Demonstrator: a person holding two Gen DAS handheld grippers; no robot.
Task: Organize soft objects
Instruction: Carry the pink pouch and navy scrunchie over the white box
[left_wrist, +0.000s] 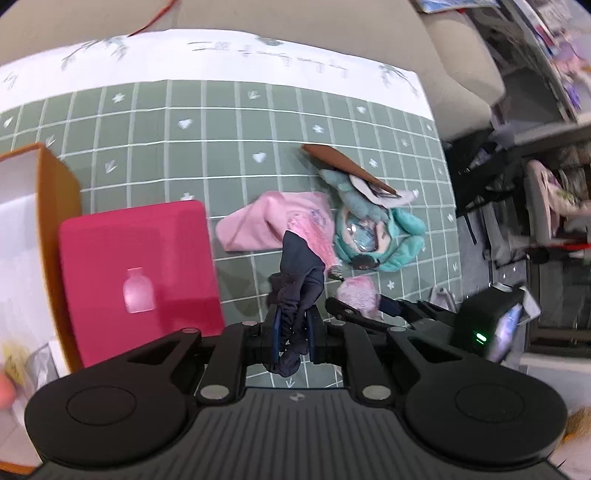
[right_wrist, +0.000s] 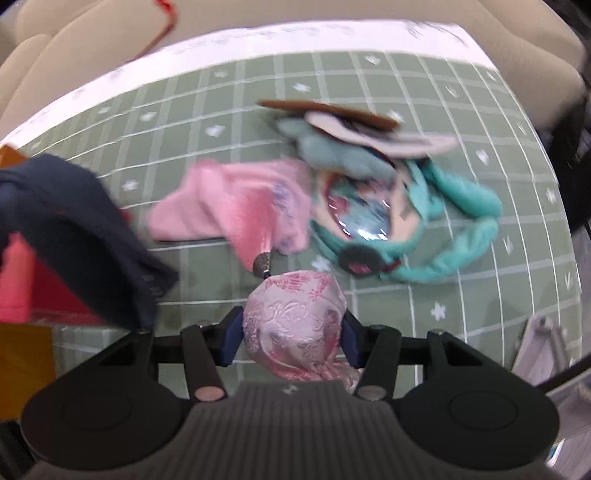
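My left gripper (left_wrist: 293, 315) is shut on a dark navy cloth (left_wrist: 297, 280) and holds it above the green checked tablecloth (left_wrist: 166, 147). The navy cloth also shows in the right wrist view (right_wrist: 74, 221) at the left. My right gripper (right_wrist: 291, 332) is shut on a pink patterned silk pouch (right_wrist: 295, 328), also seen in the left wrist view (left_wrist: 358, 299). A pink garment (left_wrist: 273, 221) (right_wrist: 236, 206) lies on the table. A teal plush doll (left_wrist: 373, 229) (right_wrist: 406, 221) lies to its right, under a brown flat piece (left_wrist: 343, 162) (right_wrist: 332, 109).
A magenta box (left_wrist: 136, 277) sits at the left, beside an open orange box with a white inside (left_wrist: 55, 221). A beige sofa (left_wrist: 461, 74) stands behind the table. Chairs and shelves (left_wrist: 546, 184) stand to the right.
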